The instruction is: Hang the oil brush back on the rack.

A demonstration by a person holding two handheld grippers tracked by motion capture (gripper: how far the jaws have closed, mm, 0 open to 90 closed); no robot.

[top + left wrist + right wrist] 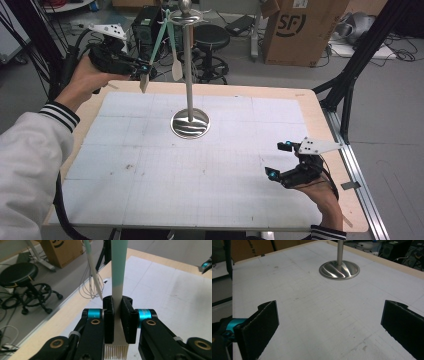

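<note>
From the high view, we see the left tool (141,70) raised over the table's (310,107) far left corner, clamped on the pale lower end of a mint-handled basting brush (158,45). The brush's long axis slants up and right to the top of the steel utensil stand (189,65), where a spatula (176,67) also hangs. We judge that the coming move turns on that slant. The right tool (280,160) rests low at the near right, well apart.

In the left gripper view, the brush (119,270) runs straight up out of the closed jaws, bristles below them.

In the right gripper view, the jaws stand wide and empty, facing the stand's base (339,269).
</note>
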